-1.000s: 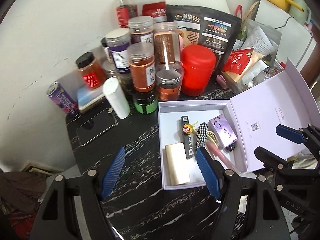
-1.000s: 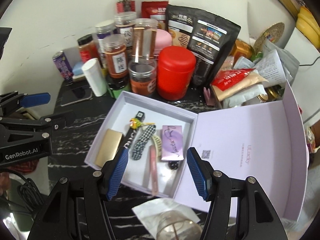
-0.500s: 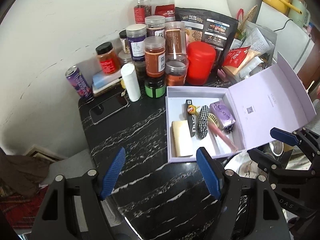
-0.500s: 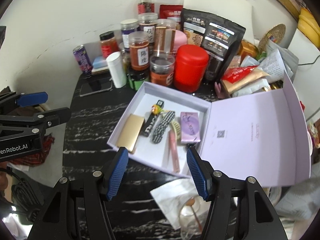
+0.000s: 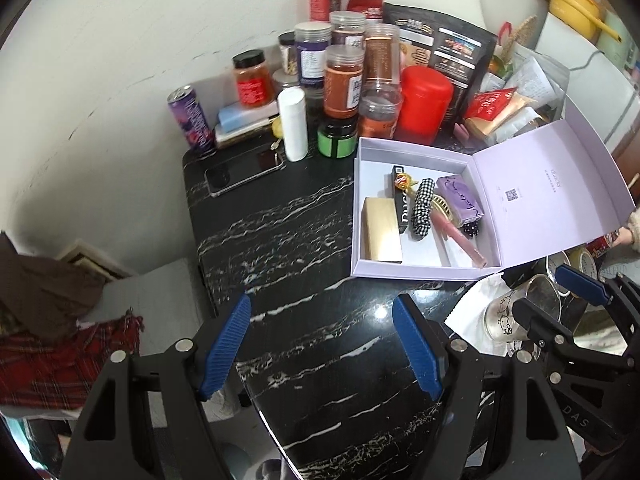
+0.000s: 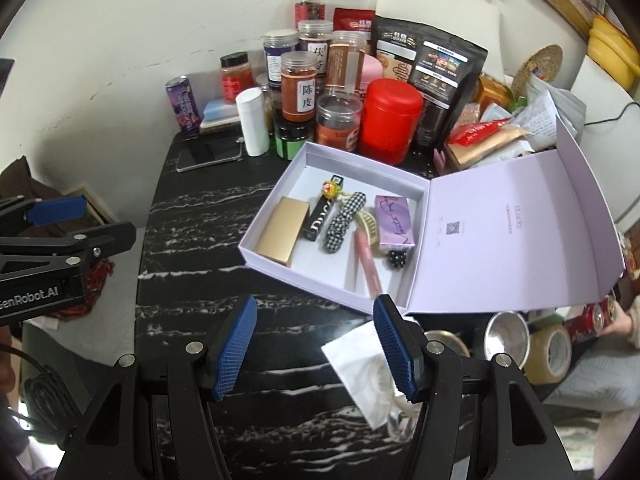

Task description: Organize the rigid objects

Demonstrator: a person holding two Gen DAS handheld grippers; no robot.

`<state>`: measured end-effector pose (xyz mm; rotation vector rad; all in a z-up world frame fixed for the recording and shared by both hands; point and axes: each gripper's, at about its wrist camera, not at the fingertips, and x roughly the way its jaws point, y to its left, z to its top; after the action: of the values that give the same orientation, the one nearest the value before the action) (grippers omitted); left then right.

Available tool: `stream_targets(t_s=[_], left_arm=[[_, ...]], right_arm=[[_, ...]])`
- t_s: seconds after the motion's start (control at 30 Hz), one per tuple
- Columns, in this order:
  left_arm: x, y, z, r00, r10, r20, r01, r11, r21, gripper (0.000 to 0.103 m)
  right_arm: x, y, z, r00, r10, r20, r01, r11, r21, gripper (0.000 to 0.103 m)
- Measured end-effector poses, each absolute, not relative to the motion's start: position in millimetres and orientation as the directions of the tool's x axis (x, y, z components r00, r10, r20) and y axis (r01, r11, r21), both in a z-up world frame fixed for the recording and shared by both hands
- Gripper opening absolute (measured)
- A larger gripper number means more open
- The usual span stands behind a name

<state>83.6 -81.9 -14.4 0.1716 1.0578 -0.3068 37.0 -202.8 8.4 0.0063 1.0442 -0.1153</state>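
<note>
An open lilac box (image 5: 416,271) (image 6: 298,279) lies on the black marble table with its lid (image 5: 552,188) (image 6: 516,236) folded out to the right. Inside lie a gold case (image 5: 382,229) (image 6: 282,230), a black tube (image 5: 400,200) (image 6: 318,220), a checked scrunchie (image 5: 422,208) (image 6: 344,222), a pink tube (image 5: 460,238) (image 6: 368,264) and a purple carton (image 5: 460,199) (image 6: 394,220). My left gripper (image 5: 322,346) is open and empty, well in front of the box. My right gripper (image 6: 314,348) is open and empty, near the box's front edge.
Spice jars (image 5: 344,80), a red canister (image 5: 424,104) (image 6: 390,116), a white bottle (image 5: 293,124), a can (image 5: 191,118) and a phone (image 5: 244,170) crowd the back. Snack bags (image 6: 430,72) stand behind. A glass mug (image 5: 520,314), tissue (image 6: 360,360) and tape roll (image 6: 548,354) sit at front right.
Both grippers have drawn back and up from the box, so it looks smaller and farther. Both stay open and empty. The items in the box have not moved.
</note>
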Motion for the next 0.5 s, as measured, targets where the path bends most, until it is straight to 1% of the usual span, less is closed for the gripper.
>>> stream_targets(t_s=[0.5], left_arm=[[69,-58,-7,0.478,-0.164,-0.863,0.274,0.961,-0.031,0.074]], right_arm=[[25,-189,13,0.507,-0.087,-0.858,0.085,0.995,-0.051,0.061]])
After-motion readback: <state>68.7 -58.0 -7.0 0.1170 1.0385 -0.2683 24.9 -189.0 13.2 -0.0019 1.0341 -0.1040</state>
